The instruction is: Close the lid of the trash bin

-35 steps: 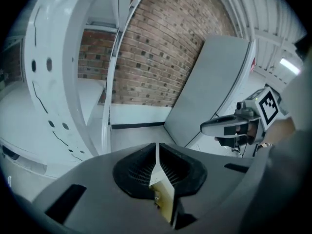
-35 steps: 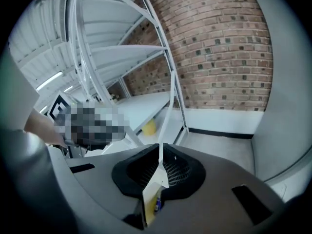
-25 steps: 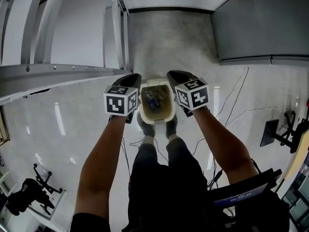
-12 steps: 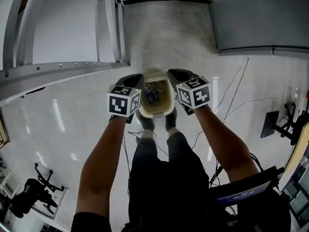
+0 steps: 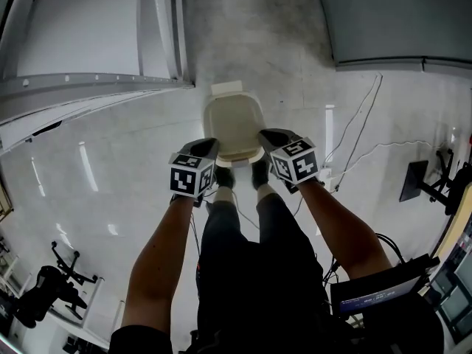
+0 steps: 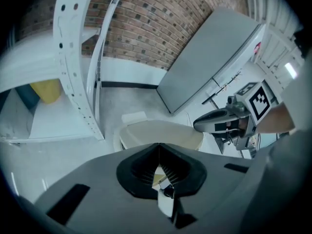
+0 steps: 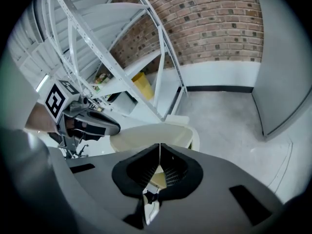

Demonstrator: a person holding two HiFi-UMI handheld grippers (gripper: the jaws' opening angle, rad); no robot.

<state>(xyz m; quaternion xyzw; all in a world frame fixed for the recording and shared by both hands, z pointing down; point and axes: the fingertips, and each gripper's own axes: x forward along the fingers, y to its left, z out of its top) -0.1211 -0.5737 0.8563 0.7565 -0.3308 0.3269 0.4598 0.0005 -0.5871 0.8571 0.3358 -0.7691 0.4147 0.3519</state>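
The cream trash bin stands on the floor just ahead of the person's feet, its lid lying flat over the top so nothing inside shows. My left gripper hangs at the bin's near left corner and my right gripper at its near right edge, both a little above the rim. Each is shut with nothing between its jaws. In the left gripper view my left gripper points over the lid, with the right gripper beyond. From the right gripper, the lid sits below.
A white metal shelf frame rises left of the bin, with a yellow object on a shelf. A grey cabinet stands at the back right. Cables trail over the floor on the right. The person's shoes touch the bin's base.
The bin was open with items showing inside; now its lid is down. Both grippers have dropped back toward the bin's near edge.
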